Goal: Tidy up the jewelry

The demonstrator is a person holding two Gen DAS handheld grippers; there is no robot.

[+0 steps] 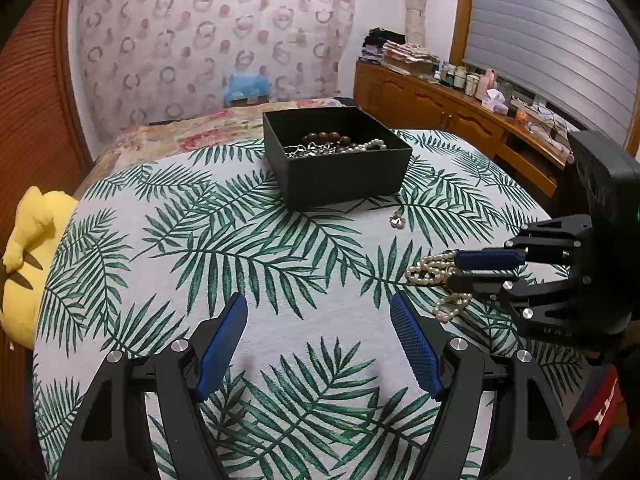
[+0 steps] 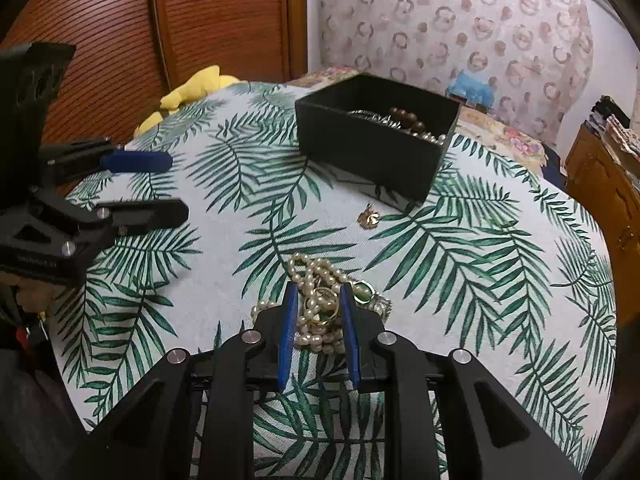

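Note:
A black open box point(image 1: 344, 176) point(image 2: 372, 156) stands on the leaf-print cloth and holds brown beads, a silver chain and pearls. A pearl necklace pile point(image 2: 316, 304) point(image 1: 432, 272) with gold rings and a green stone lies on the cloth. My right gripper point(image 2: 318, 294) point(image 1: 454, 270) straddles this pile, its jaws narrowed around the pearls, resting at cloth level. A small gold flower brooch point(image 1: 398, 220) point(image 2: 369, 217) lies loose near the box. My left gripper point(image 1: 318, 306) point(image 2: 178, 186) is open and empty above the cloth.
A yellow plush toy point(image 1: 28, 256) point(image 2: 192, 88) lies at the table's left edge. A wooden sideboard point(image 1: 460, 116) with bottles and clutter runs along the right under a shuttered window. A floral bedspread point(image 1: 192, 132) lies behind the table.

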